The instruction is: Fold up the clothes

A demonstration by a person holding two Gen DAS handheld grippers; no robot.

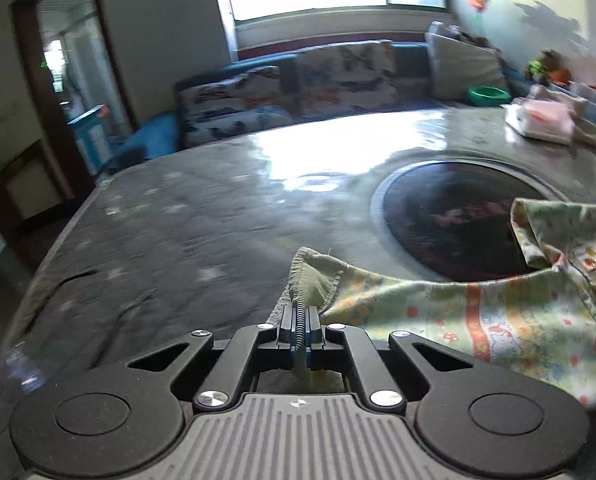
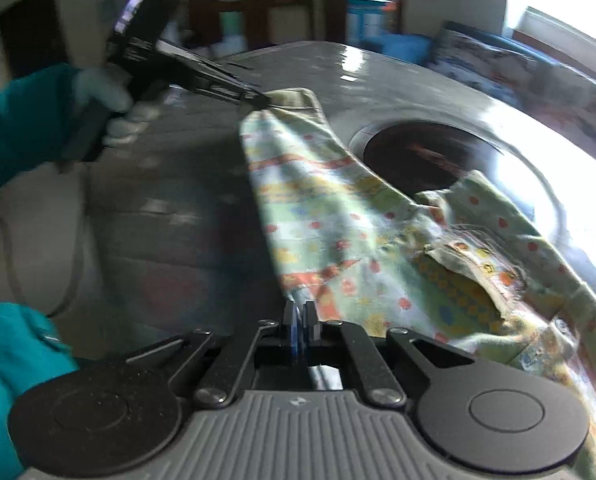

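Observation:
A small pale-green garment (image 1: 478,320) printed with orange bands and little figures lies partly on the grey table (image 1: 178,220). In the left wrist view my left gripper (image 1: 300,312) is shut on its ribbed cuff (image 1: 316,276), which sticks up past the fingertips. In the right wrist view my right gripper (image 2: 299,308) is shut on the near edge of the same garment (image 2: 338,220). The cloth stretches away from it to the left gripper (image 2: 264,100), which a white-gloved hand (image 2: 110,92) in a teal sleeve holds. The rest of the garment bunches to the right.
A dark round inset (image 1: 450,216) sits in the table just behind the garment. A stack of folded clothes (image 1: 538,120) lies at the far right edge, and a green bowl (image 1: 488,94) is beyond it. A sofa with patterned cushions (image 1: 298,80) stands behind the table.

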